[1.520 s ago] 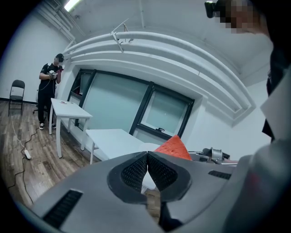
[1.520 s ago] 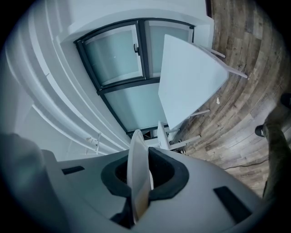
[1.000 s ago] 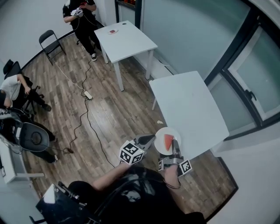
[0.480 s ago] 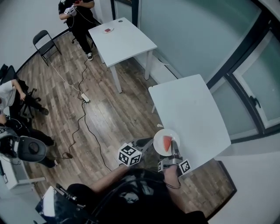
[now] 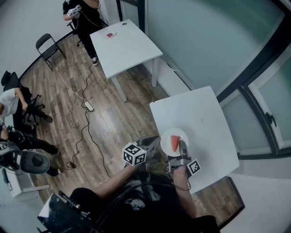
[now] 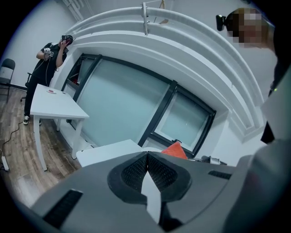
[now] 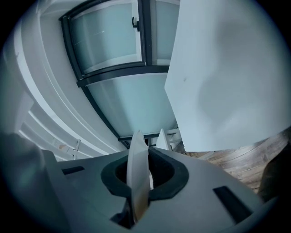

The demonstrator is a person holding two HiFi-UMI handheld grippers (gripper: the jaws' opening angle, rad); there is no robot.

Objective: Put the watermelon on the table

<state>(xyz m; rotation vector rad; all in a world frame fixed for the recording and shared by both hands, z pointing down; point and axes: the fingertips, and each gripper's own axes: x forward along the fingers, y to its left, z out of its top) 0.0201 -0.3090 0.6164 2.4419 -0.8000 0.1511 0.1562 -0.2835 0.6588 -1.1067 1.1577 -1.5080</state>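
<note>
A red watermelon slice (image 5: 174, 144) lies on a white plate (image 5: 168, 136), which both grippers hold over the near left part of the white table (image 5: 204, 118). My left gripper (image 5: 157, 140) is shut on the plate's left rim. In the left gripper view the rim (image 6: 152, 193) shows as a white wedge between the jaws (image 6: 146, 157), with the watermelon (image 6: 175, 150) just behind. My right gripper (image 5: 182, 145) is shut on the plate's near rim. The right gripper view shows that rim (image 7: 136, 182) edge-on between the jaws (image 7: 141, 157), with the table (image 7: 227, 82) ahead.
A second white table (image 5: 127, 43) stands farther off with a small plate (image 5: 109, 34) on it. A person (image 5: 84, 13) stands beside it. A folding chair (image 5: 45, 45), seated people (image 5: 11, 102) and a floor cable (image 5: 86, 123) lie to the left. Glass walls (image 5: 218, 41) border the tables.
Both grippers have carried the plate with the watermelon forward, from the table's near edge to a spot over the tabletop. Both grips are unchanged.
</note>
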